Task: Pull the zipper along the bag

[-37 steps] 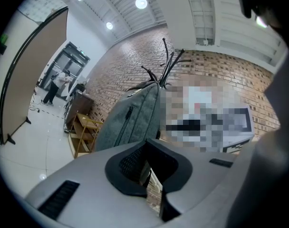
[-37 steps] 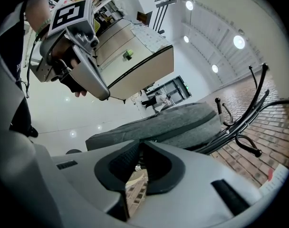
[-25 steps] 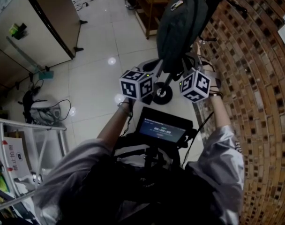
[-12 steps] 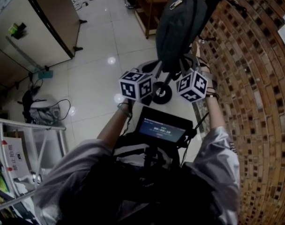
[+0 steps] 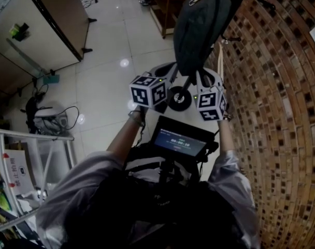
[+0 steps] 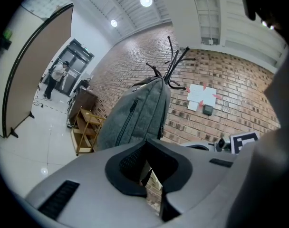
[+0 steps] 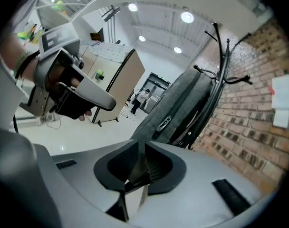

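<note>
A grey backpack hangs from a black coat rack beside the brick wall. A metal zipper pull shows high on its front, and it is also seen in the right gripper view as the zipper pull. A dark zipper line runs down the backpack. My left gripper is below the bag's bottom left and my right gripper below its bottom right. Both point up at it, apart from it. The left gripper and right gripper are shut with nothing held.
The rack's round base stands on the glossy tiled floor under the bag. A wooden shelf is behind it along the brick wall. A brown partition panel stands far left. A screen sits at the person's chest.
My right gripper has moved left and a little nearer to the person, closer under the bag. The left gripper has stayed nearly where it was.
</note>
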Available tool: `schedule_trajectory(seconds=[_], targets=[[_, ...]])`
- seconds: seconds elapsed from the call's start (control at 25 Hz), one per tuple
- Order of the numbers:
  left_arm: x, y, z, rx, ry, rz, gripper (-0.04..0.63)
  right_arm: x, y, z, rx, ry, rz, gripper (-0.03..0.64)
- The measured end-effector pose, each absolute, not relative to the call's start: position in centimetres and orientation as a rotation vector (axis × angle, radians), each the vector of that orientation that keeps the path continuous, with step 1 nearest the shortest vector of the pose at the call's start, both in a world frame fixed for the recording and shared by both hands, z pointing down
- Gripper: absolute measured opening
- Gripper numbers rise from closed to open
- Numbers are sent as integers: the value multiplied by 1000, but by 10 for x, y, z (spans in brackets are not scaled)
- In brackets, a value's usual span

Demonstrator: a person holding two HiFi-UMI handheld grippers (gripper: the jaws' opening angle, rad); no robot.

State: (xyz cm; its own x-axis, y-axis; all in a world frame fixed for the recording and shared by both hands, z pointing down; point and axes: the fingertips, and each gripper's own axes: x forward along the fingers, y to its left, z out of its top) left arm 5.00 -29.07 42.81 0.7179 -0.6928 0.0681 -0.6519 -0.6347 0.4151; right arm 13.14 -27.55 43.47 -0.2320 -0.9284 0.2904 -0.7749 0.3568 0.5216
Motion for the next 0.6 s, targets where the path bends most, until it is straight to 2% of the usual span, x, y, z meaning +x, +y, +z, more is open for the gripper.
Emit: schedule_trajectory(seconds=[0.08,0.16,0.6], targets=[[47,-290,431,2500,-1041,-132,3,133,-267,440,1568,-2152,-201,54],[44,-290,432,2491,-1046,-136,3,134,-260,437,1656,-2227,-55,11],[26,-277,415,2455,-1083,-239,3,139,-241,418,1898,-2480,266,9]])
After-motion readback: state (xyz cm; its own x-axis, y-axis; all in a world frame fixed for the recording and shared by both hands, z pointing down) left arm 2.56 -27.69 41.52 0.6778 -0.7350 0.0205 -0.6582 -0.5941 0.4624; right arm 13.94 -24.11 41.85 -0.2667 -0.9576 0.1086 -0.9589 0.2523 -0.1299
